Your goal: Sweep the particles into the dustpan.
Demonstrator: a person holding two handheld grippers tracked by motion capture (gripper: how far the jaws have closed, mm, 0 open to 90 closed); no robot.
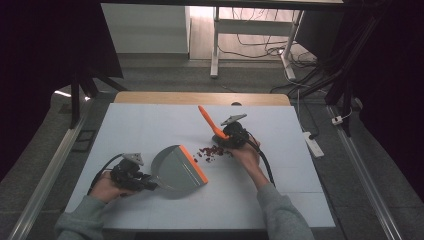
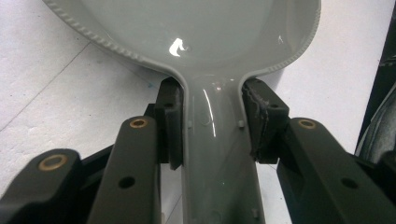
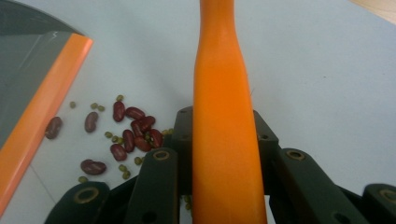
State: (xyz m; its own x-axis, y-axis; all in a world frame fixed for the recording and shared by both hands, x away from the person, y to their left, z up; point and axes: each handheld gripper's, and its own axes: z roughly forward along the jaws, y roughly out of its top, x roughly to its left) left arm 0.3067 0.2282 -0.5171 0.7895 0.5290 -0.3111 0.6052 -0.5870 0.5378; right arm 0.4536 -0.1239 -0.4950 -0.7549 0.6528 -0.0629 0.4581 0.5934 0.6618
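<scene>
the left gripper (image 1: 131, 175) sits at the 8 o'clock area of the desk (image 1: 150, 130) in the high view, its fingers (image 2: 170, 123) clamped on the narrow grey handle of the dustpan (image 1: 177, 170). the dustpan lies flat on the desk, its orange lip (image 1: 194, 164) facing 2 o'clock toward the beans (image 1: 212, 151). in the left gripper view, one pad presses each side of the handle just below the point where the pan widens.

the right gripper (image 1: 234, 136) is just right of desk centre, its fingers (image 3: 182, 135) clamped on the orange brush handle (image 1: 210, 121), which slants away toward 11 o'clock. the beans, red and small green, lie scattered on the desk between the orange lip and the right gripper, close to both; in the right gripper view they lie at 9 o'clock of the handle.
</scene>
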